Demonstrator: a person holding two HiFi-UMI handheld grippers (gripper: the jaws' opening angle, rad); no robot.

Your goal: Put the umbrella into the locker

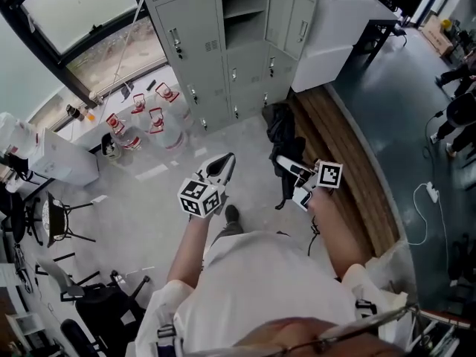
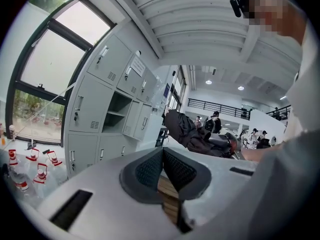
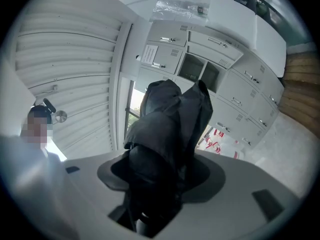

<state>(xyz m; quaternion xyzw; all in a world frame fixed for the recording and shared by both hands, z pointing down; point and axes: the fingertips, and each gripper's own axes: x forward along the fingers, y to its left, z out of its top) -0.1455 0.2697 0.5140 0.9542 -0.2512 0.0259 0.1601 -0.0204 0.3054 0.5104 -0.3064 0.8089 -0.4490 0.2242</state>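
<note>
The folded black cloth umbrella point(image 3: 167, 134) is presenting soft, creased, matt fabric between the right gripper point(image 3: 160, 184) fingers point(image 3: 240, 189), which are showing smooth grey plastic. The left gripper point(image 2: 162, 154) pads point(image 2: 149, 171) are showing a rough, ribbed, matt black facing. Ahead of the fingertips, the pale grey metal locker bank point(image 2: 95, 104) is showing smooth paint.

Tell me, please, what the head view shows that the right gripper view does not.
Only the head view shows the left gripper, its jaws together and empty, and the wooden floor strip. Only the right gripper view shows the ribbed ceiling and, up close, the jaws closed on the black umbrella. Both show the right gripper holding that umbrella, the grey lockers with one compartment open, and the red-labelled bottles on the floor.
</note>
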